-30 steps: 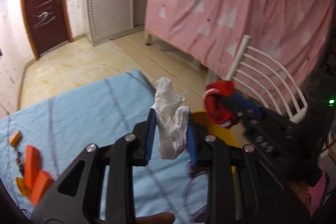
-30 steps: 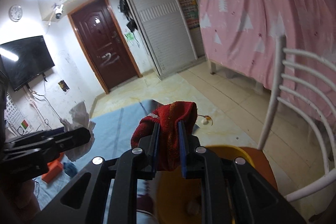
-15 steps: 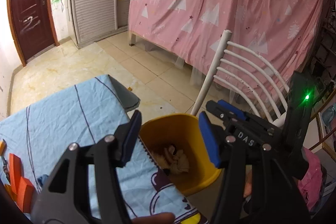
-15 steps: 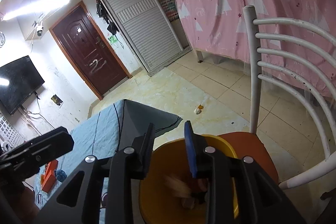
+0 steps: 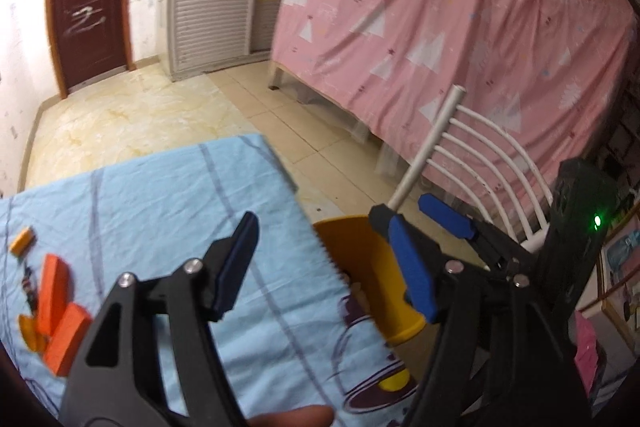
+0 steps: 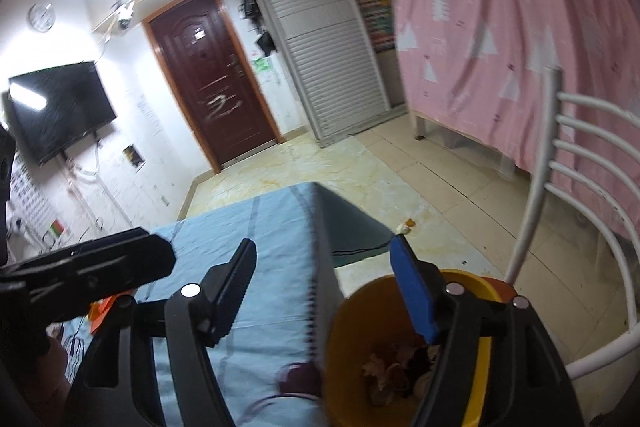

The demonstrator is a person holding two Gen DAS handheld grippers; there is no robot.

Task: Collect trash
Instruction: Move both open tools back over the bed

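Where a second ago the left hand-held gripper [image 5: 324,267] pinched a crumpled white tissue and the right hand-held gripper [image 6: 324,287] a red cloth scrap, both now stand wide with nothing between their jaws, which have just been opening. The scraps [image 6: 394,367] lie in the round yellow plastic bin [image 6: 486,363] beside the worktop's light blue striped cloth [image 5: 160,195]. Orange blocks [image 5: 60,311] remain on that cloth.

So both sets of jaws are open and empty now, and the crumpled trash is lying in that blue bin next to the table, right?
Nearly. The bin is yellow, not blue, as the right wrist view shows, with the crumpled trash lying in its bottom. The rest holds: it stands beside the table's blue cloth, and the left gripper and right gripper both have their jaws open with nothing between them.
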